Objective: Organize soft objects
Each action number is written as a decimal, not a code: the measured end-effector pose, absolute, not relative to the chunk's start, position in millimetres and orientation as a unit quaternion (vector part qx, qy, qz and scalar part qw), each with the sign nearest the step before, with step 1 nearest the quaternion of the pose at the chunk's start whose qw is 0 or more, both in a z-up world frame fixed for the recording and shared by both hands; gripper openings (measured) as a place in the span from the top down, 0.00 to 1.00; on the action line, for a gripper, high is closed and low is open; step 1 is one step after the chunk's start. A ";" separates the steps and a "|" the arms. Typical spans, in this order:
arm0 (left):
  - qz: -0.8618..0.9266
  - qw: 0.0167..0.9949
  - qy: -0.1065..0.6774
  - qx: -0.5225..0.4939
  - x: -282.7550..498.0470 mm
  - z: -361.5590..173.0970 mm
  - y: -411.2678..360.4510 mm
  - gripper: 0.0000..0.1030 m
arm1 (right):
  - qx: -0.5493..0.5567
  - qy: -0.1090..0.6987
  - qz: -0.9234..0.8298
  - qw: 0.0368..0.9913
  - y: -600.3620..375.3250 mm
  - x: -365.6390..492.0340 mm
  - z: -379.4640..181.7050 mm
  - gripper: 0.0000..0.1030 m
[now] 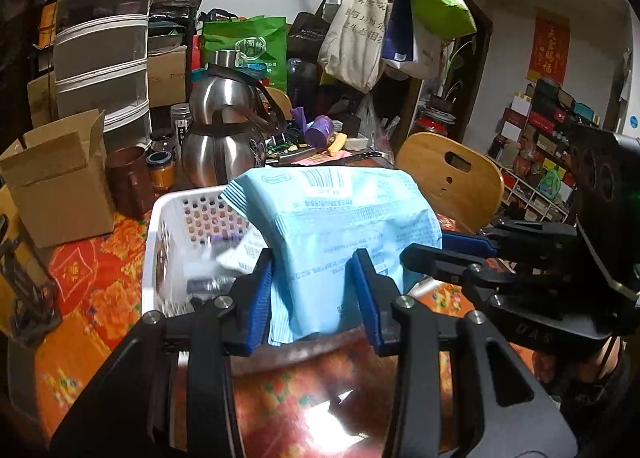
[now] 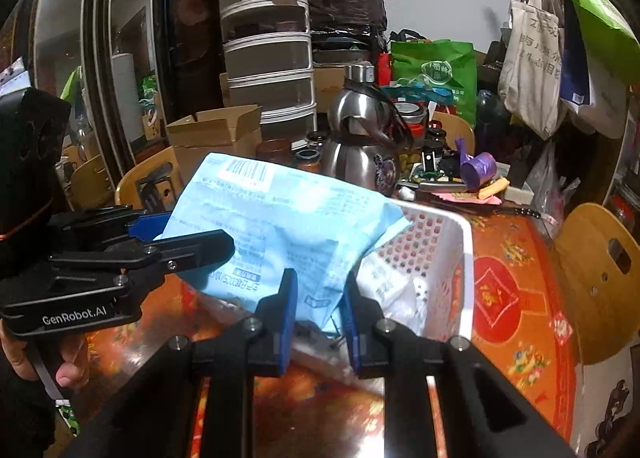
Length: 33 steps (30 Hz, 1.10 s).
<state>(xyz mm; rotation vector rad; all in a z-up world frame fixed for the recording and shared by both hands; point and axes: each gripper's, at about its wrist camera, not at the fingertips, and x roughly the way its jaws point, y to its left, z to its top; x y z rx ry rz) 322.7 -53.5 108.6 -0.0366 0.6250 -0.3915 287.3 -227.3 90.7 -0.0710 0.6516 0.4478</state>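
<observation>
A soft light-blue pack [image 1: 344, 234] with printed text is held up over the near rim of a white perforated basket [image 1: 160, 242]. My left gripper [image 1: 316, 298] is shut on the pack's lower edge. My right gripper [image 2: 318, 314] is shut on the pack's [image 2: 280, 226] other lower corner. Each gripper shows in the other's view: the right gripper [image 1: 448, 250] to the right, the left gripper [image 2: 188, 238] to the left. The basket [image 2: 460, 258] holds a white wrapped pack [image 2: 396, 290] and some dark items.
The table [image 1: 92, 282] has a red and orange floral cloth. A cardboard box [image 1: 60, 178], brown jars, two steel kettles [image 1: 224, 130] and small clutter stand behind the basket. Wooden chairs [image 1: 452, 174] sit at the right. Bags hang above.
</observation>
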 end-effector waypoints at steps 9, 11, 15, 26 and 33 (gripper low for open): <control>-0.173 0.929 0.326 -0.025 385.0 90.5 -60.4 0.64 | -0.032 0.333 0.209 0.919 -231.8 336.1 74.1 0.81; -0.171 0.928 0.330 -0.029 391.3 82.7 -60.1 0.64 | -0.030 0.334 0.209 0.918 -233.2 341.2 68.5 0.81; -0.167 0.926 0.337 -0.033 403.4 70.9 -60.5 0.63 | -0.033 0.333 0.206 0.919 -232.7 348.3 61.3 0.81; -0.102 0.939 0.327 -0.023 406.8 58.9 -33.0 0.09 | -0.034 0.312 0.153 0.937 -253.6 339.3 59.6 0.17; -0.101 0.941 0.323 -0.012 378.3 54.4 -26.9 0.02 | -0.028 0.322 0.160 0.933 -252.6 322.9 54.8 0.14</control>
